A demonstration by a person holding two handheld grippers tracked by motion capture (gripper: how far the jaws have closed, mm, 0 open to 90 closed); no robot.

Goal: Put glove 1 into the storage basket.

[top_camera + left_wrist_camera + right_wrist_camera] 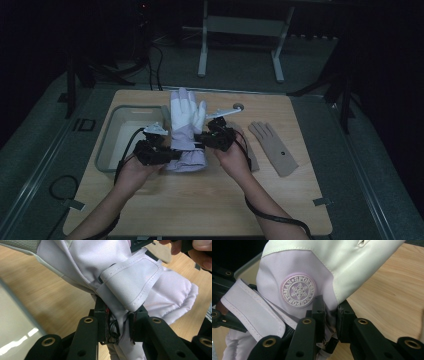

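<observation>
Dim surroundings frame a light wooden table (200, 200) that serves as the work surface. At its left, a clear plastic bin (107, 145) sits open, plausibly the destination for sorted items. Next, the left gripper (167, 154) is clamped on the wrist edge of a padded white and lilac ski glove (186, 125); in the left gripper view its jaws pinch the fabric just below the wrist strap (131, 282). The glove hangs between the 2 grippers above the table, fingers pointing away from the person, so a 2-point hold keeps it spread flat and controllable. The right gripper (206, 138) is likewise closed on the opposite wrist edge, beside the snowflake badge (298, 290). Further right, a flat tan glove (272, 146) lies on the table, well apart and untouched.
</observation>
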